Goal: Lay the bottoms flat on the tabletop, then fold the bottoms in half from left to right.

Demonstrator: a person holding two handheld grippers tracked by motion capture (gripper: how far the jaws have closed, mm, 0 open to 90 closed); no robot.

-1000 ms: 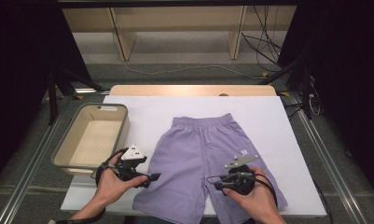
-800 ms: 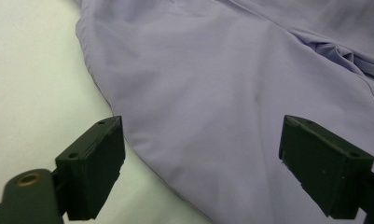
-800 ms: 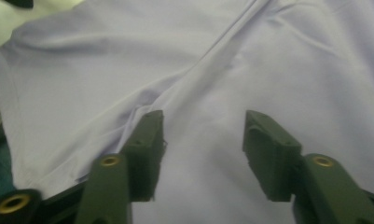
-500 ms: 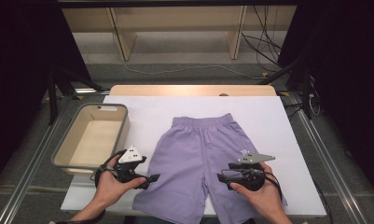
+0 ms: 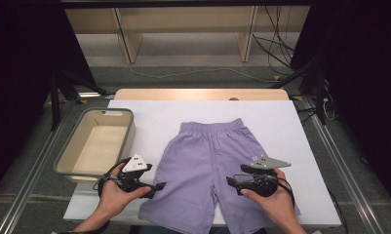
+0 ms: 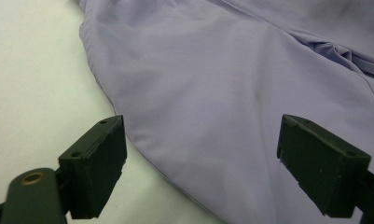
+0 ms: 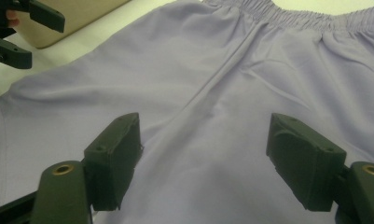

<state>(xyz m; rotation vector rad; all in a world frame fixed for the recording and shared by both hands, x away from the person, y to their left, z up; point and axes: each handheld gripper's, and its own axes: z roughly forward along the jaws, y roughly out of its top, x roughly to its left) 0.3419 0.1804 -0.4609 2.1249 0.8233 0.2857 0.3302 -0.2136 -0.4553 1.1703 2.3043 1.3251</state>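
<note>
Purple shorts (image 5: 207,161) lie flat on the white table cover (image 5: 290,131), waistband at the far side. My left gripper (image 5: 156,187) hovers open at the outer edge of the shorts' left leg; in the left gripper view its jaws (image 6: 201,154) stand wide apart over the purple fabric (image 6: 231,79). My right gripper (image 5: 229,181) points left over the right leg. Its jaws (image 7: 205,154) have just been opening and stand wide above the shorts (image 7: 212,79), gripping nothing. The left gripper (image 7: 17,28) shows at the top left of the right gripper view.
A beige bin with a grey rim (image 5: 129,136) stands on the table left of the shorts, just beyond my left hand; its corner (image 7: 72,18) appears in the right gripper view. Wooden shelving and cables lie beyond the table's far edge.
My right hand has shifted slightly to the right over the right leg and its gripper has levelled out, with the jaws spreading. The left hand and the shorts have stayed put.
</note>
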